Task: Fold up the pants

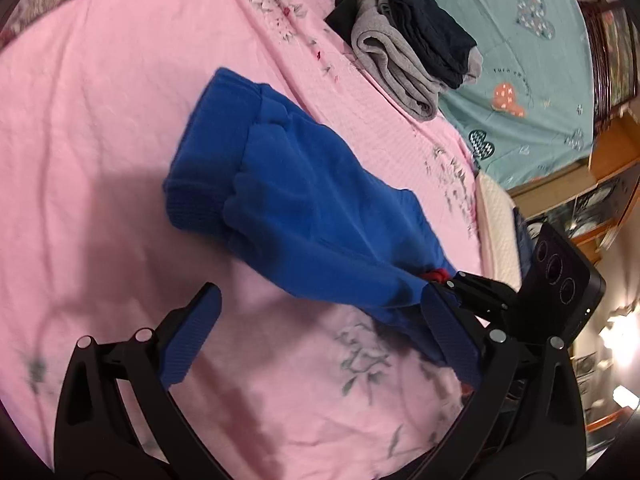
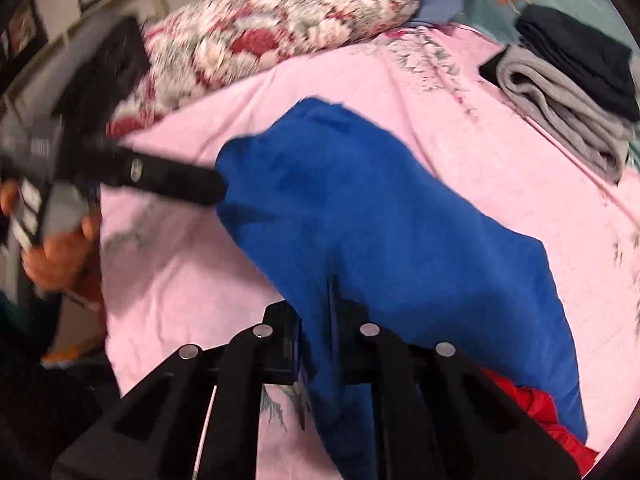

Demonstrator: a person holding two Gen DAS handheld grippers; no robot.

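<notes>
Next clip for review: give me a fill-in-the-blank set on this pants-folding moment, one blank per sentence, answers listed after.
1. The pants being folded are ____ in colour.
2. They lie on a bedspread that is mostly ____.
3. The right gripper is ____ on the pants fabric.
4. In the folded stack at the far side, the dark garment lies on top of a ____ one.

Missing words: blue; pink; shut; grey

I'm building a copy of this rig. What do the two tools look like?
Left tool: black curved frame arms with silver round pins and ribbed blue pads. Right tool: the same black frame and silver pins; a dark phone-like device with three round lenses is mounted on it.
</notes>
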